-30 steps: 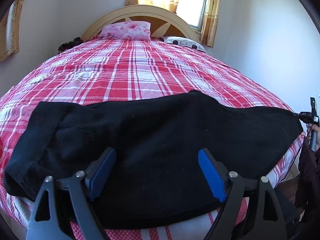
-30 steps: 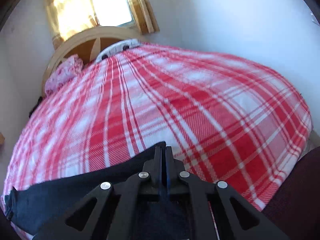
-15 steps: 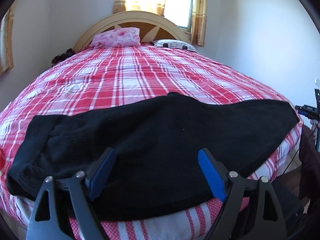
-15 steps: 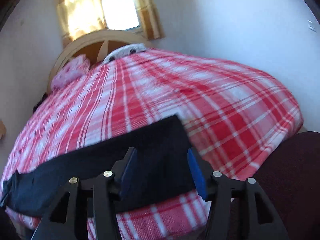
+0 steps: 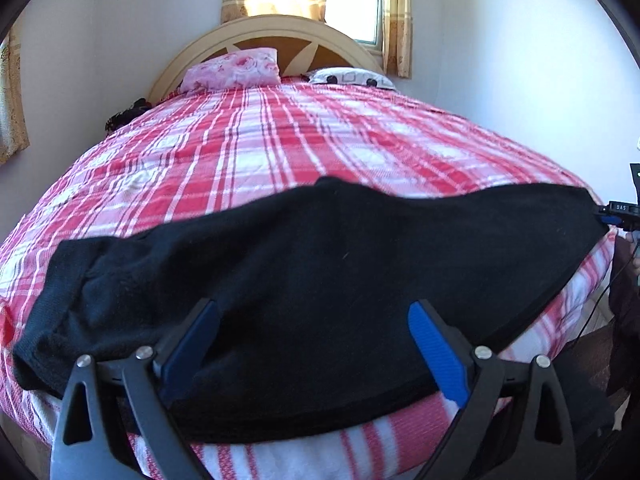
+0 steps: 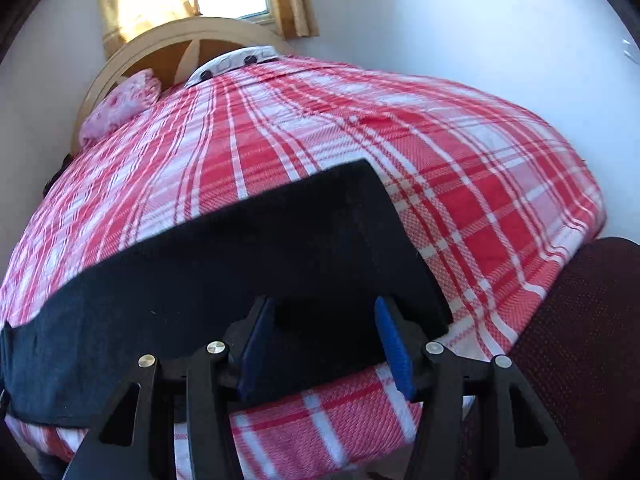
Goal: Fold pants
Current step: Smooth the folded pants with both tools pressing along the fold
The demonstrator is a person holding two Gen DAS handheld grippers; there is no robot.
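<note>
The right gripper (image 6: 324, 344), clamped on the end of the black pants (image 6: 224, 264) 1 second ago, has let go and backed off. The left gripper (image 5: 316, 356) has just been opening wider, nothing pinched between its pads.

Left wrist view: set low at the foot edge of the bed (image 5: 304, 140), facing the headboard (image 5: 256, 32), close above the black pants (image 5: 320, 280). Right wrist view: same edge, further right, angled left toward the headboard (image 6: 168, 40). Shared: pants (image 6: 224, 256), plaid bedspread, both pillows, window.
</note>
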